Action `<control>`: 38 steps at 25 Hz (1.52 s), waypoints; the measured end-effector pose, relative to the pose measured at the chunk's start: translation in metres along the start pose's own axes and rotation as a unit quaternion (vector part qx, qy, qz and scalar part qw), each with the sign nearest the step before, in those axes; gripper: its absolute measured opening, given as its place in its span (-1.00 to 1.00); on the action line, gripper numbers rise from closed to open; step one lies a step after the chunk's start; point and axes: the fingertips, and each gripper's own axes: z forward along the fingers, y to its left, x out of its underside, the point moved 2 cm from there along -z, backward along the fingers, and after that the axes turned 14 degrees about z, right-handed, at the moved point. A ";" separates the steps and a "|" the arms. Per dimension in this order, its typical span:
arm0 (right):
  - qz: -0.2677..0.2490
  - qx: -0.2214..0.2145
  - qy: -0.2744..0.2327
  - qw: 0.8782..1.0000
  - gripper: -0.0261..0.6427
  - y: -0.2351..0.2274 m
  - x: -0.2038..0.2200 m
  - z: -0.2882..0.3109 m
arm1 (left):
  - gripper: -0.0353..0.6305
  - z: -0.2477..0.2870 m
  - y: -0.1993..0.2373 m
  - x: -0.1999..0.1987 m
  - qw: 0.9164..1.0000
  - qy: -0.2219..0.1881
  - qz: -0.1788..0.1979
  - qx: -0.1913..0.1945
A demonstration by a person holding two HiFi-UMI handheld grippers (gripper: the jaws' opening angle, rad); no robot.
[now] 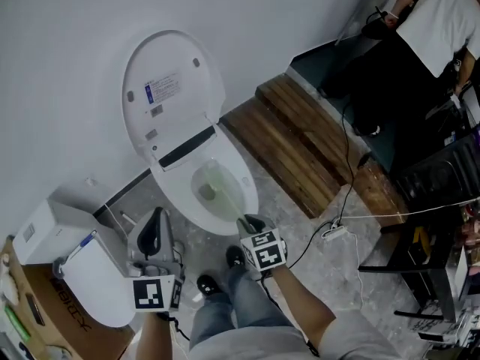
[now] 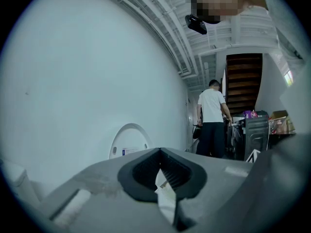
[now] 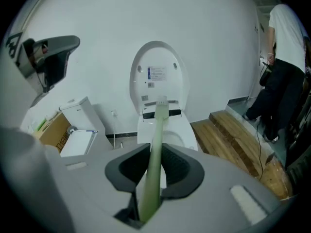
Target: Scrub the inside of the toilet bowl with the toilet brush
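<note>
right gripper [image 3: 155, 152] clamped on toilet brush [image 3: 158, 125] | brush head in toilet bowl [image 1: 251, 195] | left gripper [image 2: 160, 152] jaws together

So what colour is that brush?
Pale green; the toilet brush shows best in the right gripper view.

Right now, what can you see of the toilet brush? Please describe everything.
The toilet brush is pale green and plastic-looking, with a long slim handle and a small flat head. The right gripper is shut on the handle's near end. In the head view it slants down into the toilet bowl; whether its head touches porcelain is unclear.
</note>
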 end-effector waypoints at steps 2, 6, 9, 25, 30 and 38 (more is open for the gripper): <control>-0.006 -0.002 -0.015 1.000 -0.69 0.007 -0.011 -0.012 | -0.88 -0.002 0.003 -0.009 1.000 -0.003 -0.001 -0.003; -0.006 -0.009 -0.050 0.999 -0.69 0.019 -0.033 -0.035 | -0.88 -0.006 0.008 -0.026 1.000 -0.009 0.007 -0.003; 0.003 -0.015 -0.075 0.997 -0.69 0.025 -0.051 -0.051 | -0.88 -0.008 0.012 -0.038 1.000 -0.018 0.011 -0.006; 0.006 -0.030 -0.192 0.981 -0.69 0.042 -0.125 -0.133 | -0.88 -0.017 0.026 -0.094 0.998 -0.060 0.013 -0.027; -0.001 -0.033 -0.228 0.973 -0.69 0.043 -0.145 -0.153 | -0.88 -0.014 0.023 -0.106 0.997 -0.067 0.015 -0.030; -0.012 -0.035 -0.280 0.959 -0.69 0.038 -0.170 -0.184 | -0.88 -0.010 0.008 -0.118 0.997 -0.071 0.028 -0.026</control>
